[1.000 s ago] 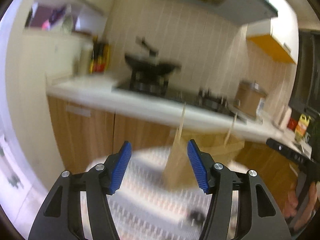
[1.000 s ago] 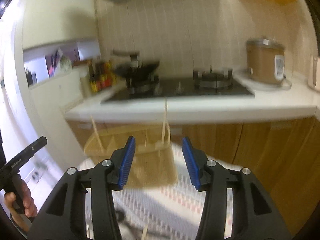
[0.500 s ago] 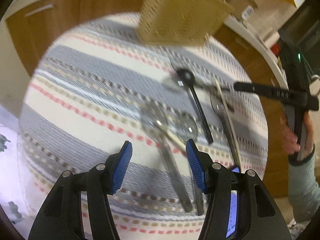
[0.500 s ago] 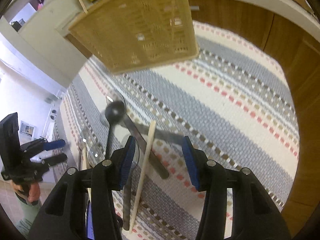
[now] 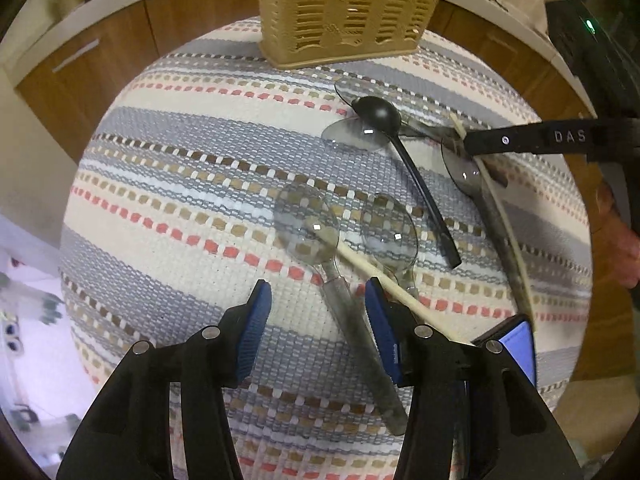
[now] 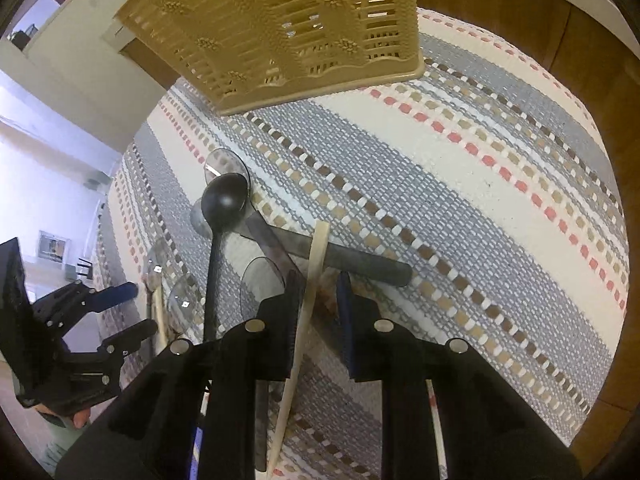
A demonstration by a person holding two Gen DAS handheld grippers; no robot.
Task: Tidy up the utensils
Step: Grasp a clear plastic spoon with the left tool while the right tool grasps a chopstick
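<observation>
A tan slotted utensil basket [image 5: 344, 12] [image 6: 288, 28] stands at the far side of a striped cloth. Several clear spoons, a black spoon [image 5: 404, 160] [image 6: 218, 232] and pale chopsticks lie scattered on the cloth. My left gripper [image 5: 316, 320] is open low over a clear spoon [image 5: 332, 264] whose handle runs between its fingers, with a chopstick [image 5: 384, 276] across it. My right gripper [image 6: 316, 312] is open around another chopstick [image 6: 308, 300], next to a dark-handled spoon [image 6: 332, 256]. Neither holds anything.
The striped cloth [image 5: 192, 184] [image 6: 480, 184] covers a round table. Wooden cabinets [image 5: 100, 60] and a white counter stand behind it. A blue-lit phone [image 5: 516, 344] lies at the table's near right edge. My left gripper also shows at the left in the right wrist view [image 6: 128, 312].
Both grippers tipped down from facing the stove and counter to the table, then dropped closer over the utensils. The right gripper now straddles a chopstick; both stayed open.
</observation>
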